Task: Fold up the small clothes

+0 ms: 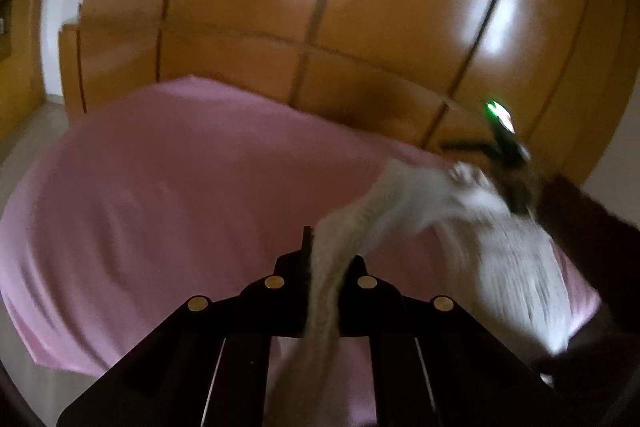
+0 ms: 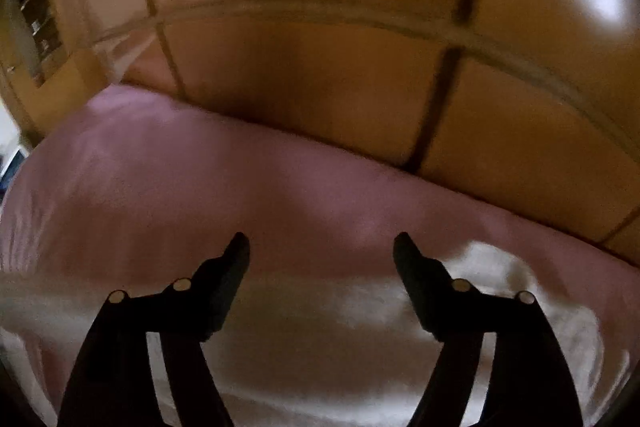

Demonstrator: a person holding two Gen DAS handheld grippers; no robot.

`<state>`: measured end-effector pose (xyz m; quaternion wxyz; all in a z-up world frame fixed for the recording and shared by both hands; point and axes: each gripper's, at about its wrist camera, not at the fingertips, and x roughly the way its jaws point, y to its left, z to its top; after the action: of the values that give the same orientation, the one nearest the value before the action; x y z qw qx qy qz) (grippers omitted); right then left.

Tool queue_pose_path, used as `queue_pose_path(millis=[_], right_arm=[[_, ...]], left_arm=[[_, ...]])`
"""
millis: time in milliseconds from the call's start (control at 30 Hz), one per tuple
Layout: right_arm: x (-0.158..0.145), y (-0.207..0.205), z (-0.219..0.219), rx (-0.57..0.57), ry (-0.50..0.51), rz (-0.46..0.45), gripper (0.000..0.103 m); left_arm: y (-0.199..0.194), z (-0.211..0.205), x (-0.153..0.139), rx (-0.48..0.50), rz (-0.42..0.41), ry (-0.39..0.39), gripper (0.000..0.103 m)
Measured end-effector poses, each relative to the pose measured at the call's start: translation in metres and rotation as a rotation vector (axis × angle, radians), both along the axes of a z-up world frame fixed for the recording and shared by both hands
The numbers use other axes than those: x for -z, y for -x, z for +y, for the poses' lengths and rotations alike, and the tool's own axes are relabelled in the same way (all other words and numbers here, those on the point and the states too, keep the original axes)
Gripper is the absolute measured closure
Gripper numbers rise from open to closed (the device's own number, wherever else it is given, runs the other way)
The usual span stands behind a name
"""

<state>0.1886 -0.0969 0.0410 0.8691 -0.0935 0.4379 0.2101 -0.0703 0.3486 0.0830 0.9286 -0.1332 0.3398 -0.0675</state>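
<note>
A white ribbed garment (image 1: 460,227) hangs stretched above the pink bedsheet (image 1: 160,195). My left gripper (image 1: 320,259) is shut on one edge of it, the cloth running out between the fingers to the right. My right gripper (image 1: 508,163) shows at the garment's far end in the left wrist view, blurred, with a green light. In the right wrist view my right gripper (image 2: 322,243) is open and empty, its fingers wide apart over the white garment (image 2: 328,339) that lies blurred below them on the pink sheet (image 2: 200,187).
A glossy orange-brown wardrobe (image 1: 320,7) stands right behind the bed, also in the right wrist view (image 2: 320,27). A dark brown sleeve or cloth (image 1: 580,227) is at the right edge. Pale floor (image 1: 24,147) lies left of the bed.
</note>
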Motion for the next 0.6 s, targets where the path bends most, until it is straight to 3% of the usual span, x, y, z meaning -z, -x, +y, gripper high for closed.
queue_pose_path(millis=[67,167,233,333,400,433,467,533,600], right_arm=[[0.023,-0.006,0.021,-0.077,0.051,0.105,0.017],[0.061,0.004,0.039,-0.184,0.212,0.224,0.015],[0.065,0.014,0.04,-0.211,0.241,0.187,0.014],[0.066,0.02,0.036,-0.221,0.23,0.208,0.016],[0.066,0.027,0.04,-0.273,0.256,0.199,0.026],[0.063,0.03,0.041,-0.287,0.255,0.197,0.038],[0.059,0.031,0.041,-0.292,0.256,0.187,0.059],[0.053,0.033,0.041,-0.292,0.262,0.171,0.091],[0.05,0.037,0.044,-0.303,0.284,0.14,0.094]], left_arm=[[0.011,-0.011,0.009,0.026,0.038,0.035,0.098],[0.024,-0.027,0.03,0.053,0.104,0.078,0.098],[0.025,-0.032,0.043,0.059,0.14,0.068,0.098],[0.023,-0.032,0.05,0.059,0.157,0.088,0.098],[0.02,-0.029,0.049,0.047,0.151,0.091,0.098],[0.015,-0.026,0.049,0.04,0.148,0.094,0.098],[0.012,-0.024,0.048,0.032,0.145,0.096,0.098],[0.004,-0.018,0.049,0.006,0.14,0.091,0.098],[-0.003,-0.013,0.048,-0.031,0.132,0.089,0.098]])
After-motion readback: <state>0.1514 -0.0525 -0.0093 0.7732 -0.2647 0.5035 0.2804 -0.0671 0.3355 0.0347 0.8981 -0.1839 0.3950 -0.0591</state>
